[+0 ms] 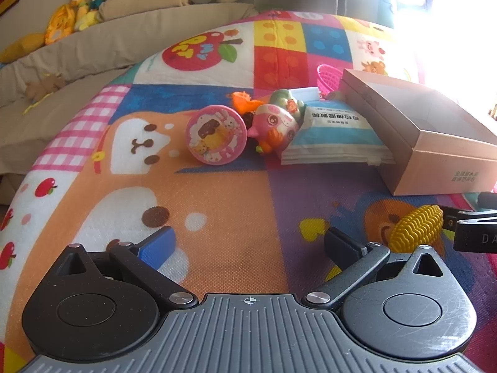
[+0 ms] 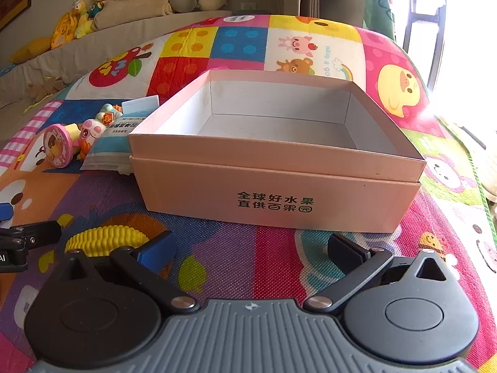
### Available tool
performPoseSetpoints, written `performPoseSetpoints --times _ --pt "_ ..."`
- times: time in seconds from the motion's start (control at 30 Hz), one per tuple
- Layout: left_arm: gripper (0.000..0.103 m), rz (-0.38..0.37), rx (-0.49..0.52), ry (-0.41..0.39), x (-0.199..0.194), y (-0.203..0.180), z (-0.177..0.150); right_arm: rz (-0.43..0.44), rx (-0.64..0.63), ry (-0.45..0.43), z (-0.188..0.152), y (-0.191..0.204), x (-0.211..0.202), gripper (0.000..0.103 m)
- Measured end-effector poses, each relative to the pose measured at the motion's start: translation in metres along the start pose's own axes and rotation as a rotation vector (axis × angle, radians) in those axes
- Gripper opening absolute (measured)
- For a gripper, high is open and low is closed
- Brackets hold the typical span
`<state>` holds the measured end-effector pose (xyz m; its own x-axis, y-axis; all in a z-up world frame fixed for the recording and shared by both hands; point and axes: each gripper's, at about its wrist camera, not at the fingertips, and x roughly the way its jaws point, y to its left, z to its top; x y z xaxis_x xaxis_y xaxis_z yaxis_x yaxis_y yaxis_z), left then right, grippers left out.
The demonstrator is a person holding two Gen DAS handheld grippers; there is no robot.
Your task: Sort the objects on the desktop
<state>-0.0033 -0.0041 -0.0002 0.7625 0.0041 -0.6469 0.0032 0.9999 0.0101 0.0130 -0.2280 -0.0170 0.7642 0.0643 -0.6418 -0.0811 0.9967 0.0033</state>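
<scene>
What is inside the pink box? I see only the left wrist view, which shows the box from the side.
Observer: Nothing. In the right wrist view the box is open on top, and its white inside holds no objects.
Operator: Is the right gripper holding something?
Observer: No. The right gripper has its jaws wide apart, with only the mat between them.
Operator: Where is the yellow corn relative to it?
Observer: The toy corn lies on the mat just outside its blue-padded finger, on its left side, not between the jaws.
</scene>
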Motion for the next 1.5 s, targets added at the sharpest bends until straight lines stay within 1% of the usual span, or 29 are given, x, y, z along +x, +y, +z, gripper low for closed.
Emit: performPoseSetpoints --times 1.5 --pt "0.103 0.000 -0.005 0.002 -0.0007 0.0005 0.0007 0.017 0.016 -0.003 -0.0026 -0.0046 0.0003 0.103"
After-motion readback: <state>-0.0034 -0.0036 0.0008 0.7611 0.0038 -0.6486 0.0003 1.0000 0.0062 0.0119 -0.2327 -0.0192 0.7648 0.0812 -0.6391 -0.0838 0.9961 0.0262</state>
